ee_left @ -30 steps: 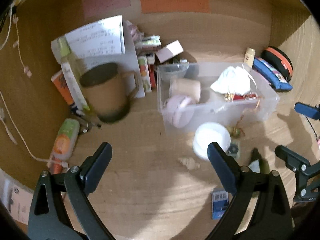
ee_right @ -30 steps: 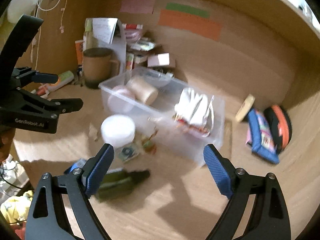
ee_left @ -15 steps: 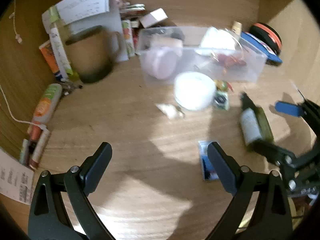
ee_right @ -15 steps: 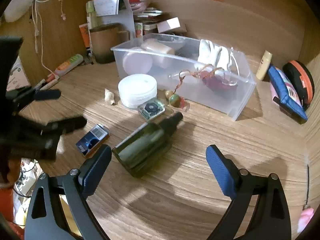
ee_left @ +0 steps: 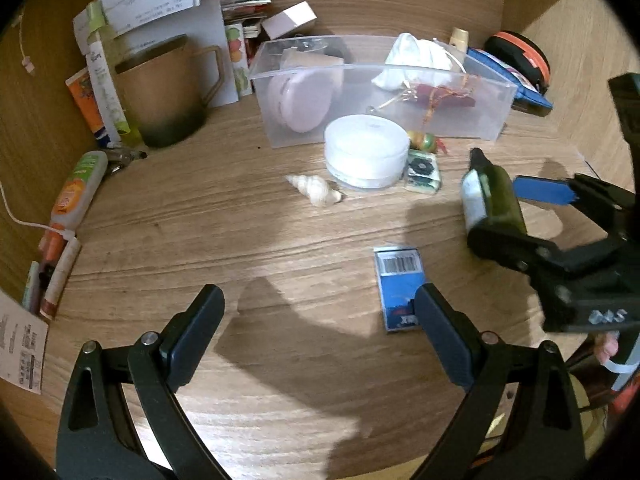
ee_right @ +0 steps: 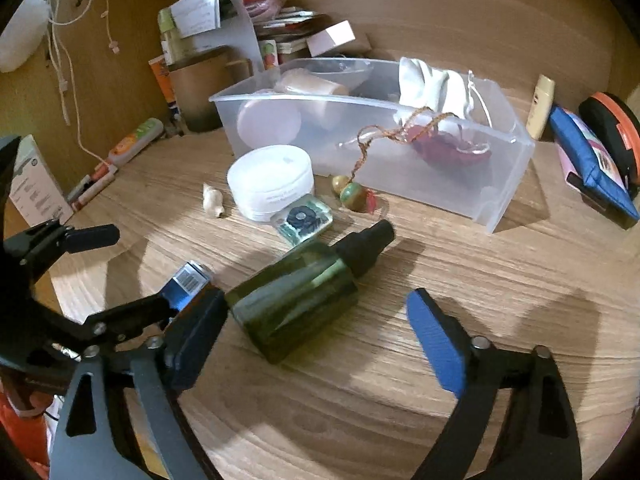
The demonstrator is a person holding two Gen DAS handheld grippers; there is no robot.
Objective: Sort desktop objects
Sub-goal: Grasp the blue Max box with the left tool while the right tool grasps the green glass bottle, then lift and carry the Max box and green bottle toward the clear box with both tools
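Your right gripper (ee_right: 316, 320) is wide w/ jaws closing; green bottle (ee_right: 296, 300) lies on the bench (ee_right: 400, 420) between them, unpinched. Risk: it's round, so an off-centre squeeze could roll it. Long axis runs 7-to-1 o'clock, cap toward clear bin (ee_right: 508, 200). Left gripper (ee_left: 320, 320) is wide, empty.

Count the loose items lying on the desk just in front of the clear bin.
6: white tub, shell, bead charm, square case, green bottle, blue box. The bin or the grippers may hide others.
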